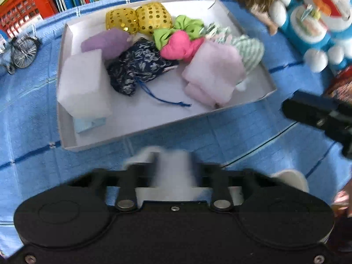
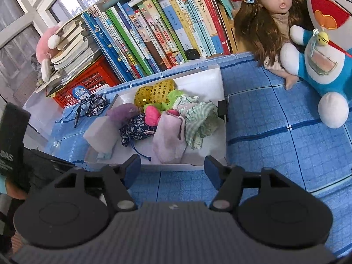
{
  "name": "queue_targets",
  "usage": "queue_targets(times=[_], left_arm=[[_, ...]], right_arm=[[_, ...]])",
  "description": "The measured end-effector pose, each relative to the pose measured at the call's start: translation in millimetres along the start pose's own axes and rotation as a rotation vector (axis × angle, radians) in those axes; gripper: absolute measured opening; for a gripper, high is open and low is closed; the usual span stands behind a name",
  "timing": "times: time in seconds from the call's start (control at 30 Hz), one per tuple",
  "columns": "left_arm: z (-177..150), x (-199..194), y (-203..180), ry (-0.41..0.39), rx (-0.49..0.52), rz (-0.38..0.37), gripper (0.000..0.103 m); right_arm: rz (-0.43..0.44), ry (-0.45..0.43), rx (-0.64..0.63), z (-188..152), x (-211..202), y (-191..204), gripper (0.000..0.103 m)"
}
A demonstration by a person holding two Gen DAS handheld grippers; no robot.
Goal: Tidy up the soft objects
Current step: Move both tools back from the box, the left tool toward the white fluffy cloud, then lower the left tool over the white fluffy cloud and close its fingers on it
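Soft white fluffy item (image 1: 173, 167), blurred, is pinched between the pressed fingers of the left gripper (image 1: 173, 171) above the blue checked tablecloth (image 1: 220, 132), just short of the shallow white cardboard tray (image 1: 154, 127). Right gripper (image 2: 172, 167) hangs with fingers spread and nothing between them before that tray's near wall. Inside lie a white foam block (image 1: 84, 85), navy floral drawstring pouch (image 1: 136, 66) and pale pink folded cloth (image 1: 213, 72); beyond stand a long-haired doll (image 2: 272, 15) and a blue-and-white plush cat (image 2: 325, 50).

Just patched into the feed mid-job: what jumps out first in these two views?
The white tray on the blue checked cloth, heaped with soft things: two gold sequined pouches, a pink bow, a navy floral bag. Behind it to the right sit a long-haired doll and a blue plush cat. The left tongs clamp something white and blurred; the right tongs are open.
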State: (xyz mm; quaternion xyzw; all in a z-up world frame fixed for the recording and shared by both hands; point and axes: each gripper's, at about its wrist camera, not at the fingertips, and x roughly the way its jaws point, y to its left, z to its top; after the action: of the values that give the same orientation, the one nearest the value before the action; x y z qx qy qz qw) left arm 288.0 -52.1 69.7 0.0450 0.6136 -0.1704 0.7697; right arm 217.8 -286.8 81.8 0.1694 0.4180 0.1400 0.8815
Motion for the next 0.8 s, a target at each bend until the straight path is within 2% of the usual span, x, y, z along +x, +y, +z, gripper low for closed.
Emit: queue_targets(times=[0.1, 0.17, 0.23, 0.3, 0.37, 0.57, 0.63, 0.73, 0.77, 0.8], left_arm=[[-1, -2, -2, -0.008, 0.02, 0.014, 0.01], [-2, -2, -3, -0.005, 0.031, 0.017, 0.016], [-2, -2, -8, -0.012, 0.069, 0.061, 0.026], [-4, 2, -13, -0.019, 0.093, 0.11, 0.05], [-3, 7, -15, -0.014, 0.11, 0.144, 0.053], [0, 21, -13, 0.02, 0.087, 0.152, 0.059], [-1, 21, -14, 0.005, 0.08, 0.154, 0.055], [-2, 16, -15, -0.028, 0.085, 0.137, 0.041], [-2, 13, -14, -0.037, 0.078, 0.115, 0.026], [-1, 10, -12, -0.035, 0.058, 0.076, 0.004]], right_arm=[[-0.001, 0.002, -0.009, 0, -1, 2, 0.076], [0.0, 0.001, -0.014, 0, -2, 4, 0.076], [0.0, -0.001, -0.019, 0, -3, 6, 0.076], [-0.003, -0.002, -0.022, 0, -3, 8, 0.076], [0.001, -0.001, -0.019, 0, -2, 8, 0.076], [0.004, 0.002, -0.015, -1, 0, 8, 0.076], [0.005, 0.0, -0.01, -1, 0, 6, 0.076], [0.006, -0.001, -0.003, -2, 0, 4, 0.076], [0.006, -0.001, -0.001, -2, 0, 3, 0.076], [0.007, -0.001, 0.001, -2, 0, 3, 0.076]])
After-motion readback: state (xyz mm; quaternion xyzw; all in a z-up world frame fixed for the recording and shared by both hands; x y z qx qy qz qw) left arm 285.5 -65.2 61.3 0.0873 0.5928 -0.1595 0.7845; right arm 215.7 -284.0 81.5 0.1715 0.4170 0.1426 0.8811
